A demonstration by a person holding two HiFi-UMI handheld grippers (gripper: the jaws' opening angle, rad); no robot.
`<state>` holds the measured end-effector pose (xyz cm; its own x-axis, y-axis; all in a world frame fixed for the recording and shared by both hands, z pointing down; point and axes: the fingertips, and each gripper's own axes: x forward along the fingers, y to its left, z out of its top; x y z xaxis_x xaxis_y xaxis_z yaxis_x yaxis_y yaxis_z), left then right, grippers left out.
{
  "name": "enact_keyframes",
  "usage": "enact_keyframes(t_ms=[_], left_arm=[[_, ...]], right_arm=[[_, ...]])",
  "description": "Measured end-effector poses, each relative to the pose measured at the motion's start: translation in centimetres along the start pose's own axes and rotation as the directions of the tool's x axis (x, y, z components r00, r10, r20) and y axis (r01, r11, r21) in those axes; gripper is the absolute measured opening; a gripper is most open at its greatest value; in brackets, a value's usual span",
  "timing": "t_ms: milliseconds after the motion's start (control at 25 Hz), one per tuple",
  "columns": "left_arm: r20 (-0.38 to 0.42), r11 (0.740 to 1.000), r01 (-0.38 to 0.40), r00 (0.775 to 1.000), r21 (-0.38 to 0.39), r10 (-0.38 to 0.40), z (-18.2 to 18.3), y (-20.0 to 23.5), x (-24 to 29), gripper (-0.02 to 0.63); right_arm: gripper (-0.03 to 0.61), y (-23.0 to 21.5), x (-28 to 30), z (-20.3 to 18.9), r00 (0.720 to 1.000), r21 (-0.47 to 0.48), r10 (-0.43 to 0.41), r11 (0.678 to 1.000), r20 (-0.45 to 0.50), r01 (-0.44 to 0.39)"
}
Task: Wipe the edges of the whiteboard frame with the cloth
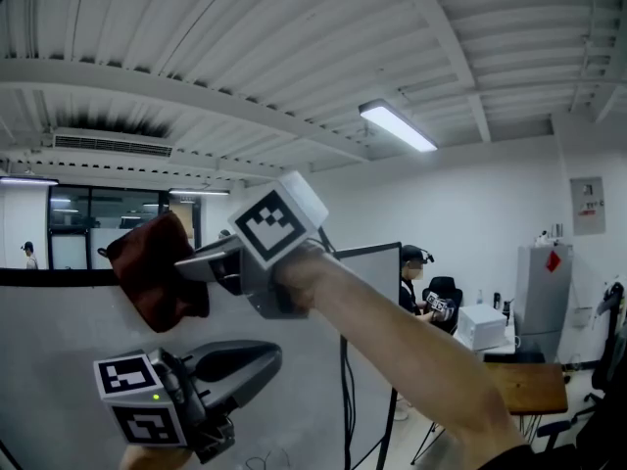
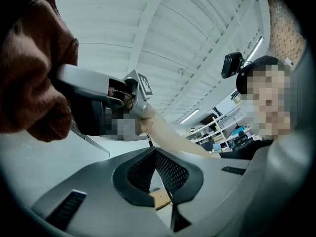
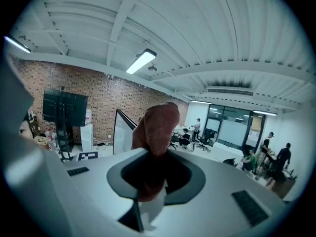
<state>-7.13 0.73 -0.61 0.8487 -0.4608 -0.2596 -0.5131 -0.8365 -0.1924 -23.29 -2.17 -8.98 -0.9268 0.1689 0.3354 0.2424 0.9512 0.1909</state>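
My left hand-held gripper (image 1: 263,358) hangs nearest, jaws pressed together on nothing. Beyond it, my right hand-held gripper (image 1: 193,263) pinches the red-brown cloth (image 1: 147,272) at the whiteboard frame (image 1: 49,277), along its top edge. I judge the wiping under way, with the other edges left.

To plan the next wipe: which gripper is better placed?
Right. The right gripper has its jaws shut on the reddish-brown cloth at the whiteboard's dark top edge; the left gripper is lower and empty.
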Motion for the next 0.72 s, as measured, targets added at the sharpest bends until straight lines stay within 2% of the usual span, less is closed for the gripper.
enact_keyframes(t_ms=[80,200,360,480,720], left_arm=[[-0.004,1.000,0.001,1.000,0.004,-0.001,0.1,0.1,0.1,-0.011],[-0.009,1.000,0.014,1.000,0.011,-0.014,0.0,0.0,0.3,-0.011],[-0.024,1.000,0.027,0.999,0.016,-0.026,-0.3,0.2,0.1,-0.011],[-0.007,0.998,0.065,0.998,-0.006,-0.065,0.0,0.2,0.0,-0.011],[-0.003,0.989,0.145,0.989,-0.036,-0.145,0.2,0.1,-0.2,-0.011]], right_arm=[[0.071,0.1,0.6,0.5,1.000,0.001,0.010,1.000,0.015,-0.010],[0.071,-0.1,0.3,0.5,1.000,-0.034,-0.028,0.999,-0.005,0.028],[0.071,-1.0,-0.4,0.3,0.998,-0.019,-0.059,0.998,-0.011,0.059],[0.071,-2.2,-0.9,0.5,0.994,-0.018,-0.111,0.994,-0.017,0.111],[0.072,-5.1,-2.4,-0.4,0.985,0.102,-0.173,0.980,0.006,0.171]])
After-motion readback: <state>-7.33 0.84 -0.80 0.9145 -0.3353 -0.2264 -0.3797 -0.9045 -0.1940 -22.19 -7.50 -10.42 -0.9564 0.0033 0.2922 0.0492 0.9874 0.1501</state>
